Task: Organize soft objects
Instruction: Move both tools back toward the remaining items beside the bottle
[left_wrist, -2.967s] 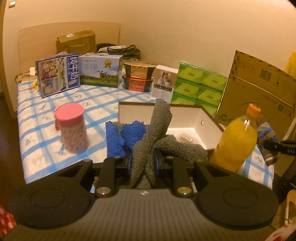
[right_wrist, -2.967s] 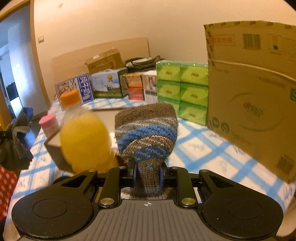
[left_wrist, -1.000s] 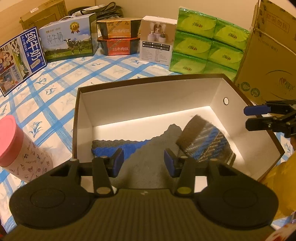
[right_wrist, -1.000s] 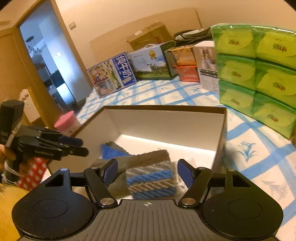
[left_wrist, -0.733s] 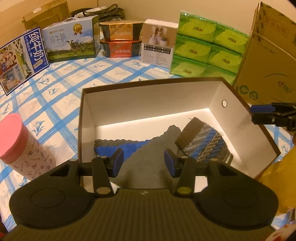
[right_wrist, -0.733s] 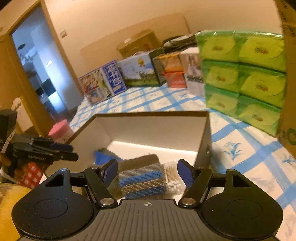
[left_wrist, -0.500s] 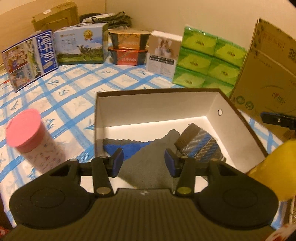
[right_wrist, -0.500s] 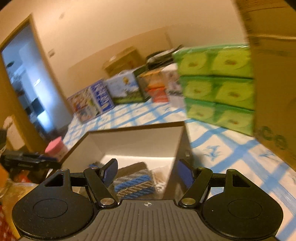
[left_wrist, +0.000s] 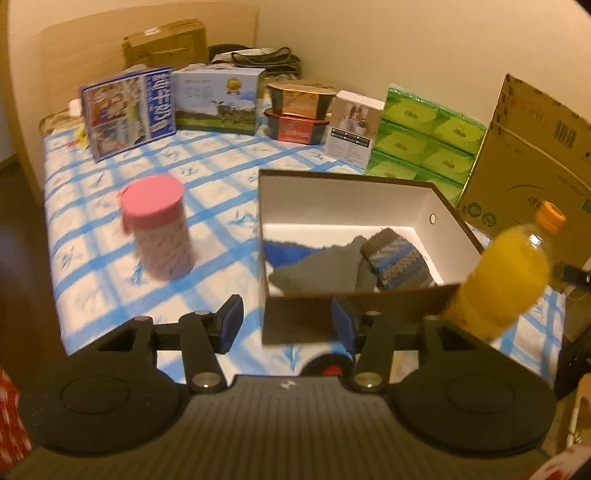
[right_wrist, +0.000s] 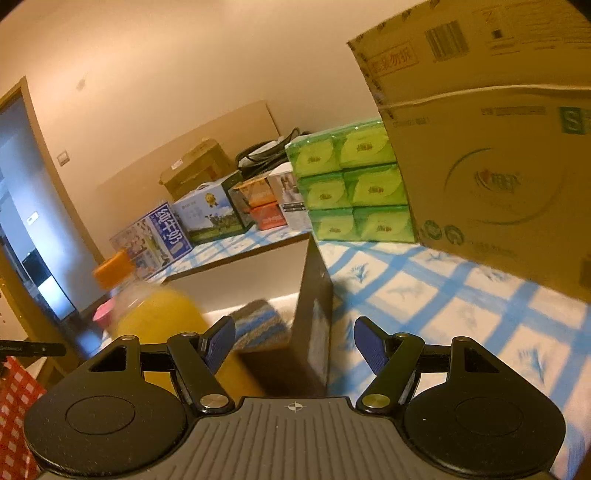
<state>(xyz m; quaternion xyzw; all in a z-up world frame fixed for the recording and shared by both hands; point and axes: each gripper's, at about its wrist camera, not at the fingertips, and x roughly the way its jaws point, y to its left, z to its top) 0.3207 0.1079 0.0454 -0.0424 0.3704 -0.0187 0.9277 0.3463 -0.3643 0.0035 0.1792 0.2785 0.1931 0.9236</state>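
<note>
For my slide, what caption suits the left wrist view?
Open left gripper above the checked tablecloth, facing a box holding grey towel and striped knit.

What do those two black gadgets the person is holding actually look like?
The left gripper and right gripper look alike: a ribbed dark grey body with a small crosshair mark, two round black discs at the sides, black finger arms on brass-coloured pivot screws, and blue pads lining the fingertips. No cables or sleeves show.

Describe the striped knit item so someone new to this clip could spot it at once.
Find the open white-lined box on the blue-checked tablecloth, left of the orange juice bottle. Inside, at its near right, lies the knit piece. Its blue, grey and brown stripes set it apart from the plain grey cloth and blue cloth beside it.
</note>
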